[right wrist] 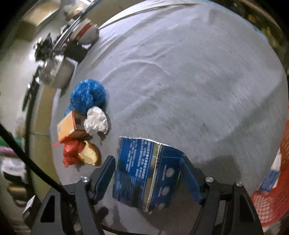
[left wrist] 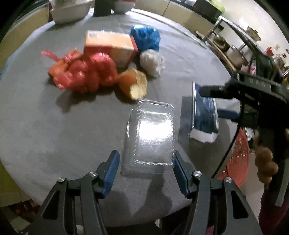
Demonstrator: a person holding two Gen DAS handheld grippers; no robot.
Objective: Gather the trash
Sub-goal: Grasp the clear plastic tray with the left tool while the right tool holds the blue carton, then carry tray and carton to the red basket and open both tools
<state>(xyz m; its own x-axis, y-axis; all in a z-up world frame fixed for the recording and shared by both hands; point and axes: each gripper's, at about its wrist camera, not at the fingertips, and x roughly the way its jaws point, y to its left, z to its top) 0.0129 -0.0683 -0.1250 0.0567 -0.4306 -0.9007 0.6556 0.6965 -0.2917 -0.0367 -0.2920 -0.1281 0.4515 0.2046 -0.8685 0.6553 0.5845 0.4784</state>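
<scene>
My left gripper (left wrist: 146, 160) is open, its fingers on either side of the near end of a clear plastic clamshell (left wrist: 150, 133) lying on the grey table (left wrist: 63, 126). My right gripper (right wrist: 147, 167) is shut on a blue carton (right wrist: 146, 173) and holds it above the table; in the left wrist view the carton (left wrist: 205, 113) hangs at the right with the gripper's fingers (left wrist: 213, 92) on it. Farther back lie a red net bag (left wrist: 81, 72), an orange box (left wrist: 110, 47), a crushed paper cup (left wrist: 134, 83), a white wad (left wrist: 151, 62) and a blue plastic bag (left wrist: 145, 37).
An orange mesh basket (right wrist: 274, 195) stands past the table's right edge, also seen in the left wrist view (left wrist: 236, 157). White bowls (left wrist: 68, 10) and a dark cup (left wrist: 102, 7) stand at the far edge. Shelves with pots (left wrist: 234, 52) stand at the far right.
</scene>
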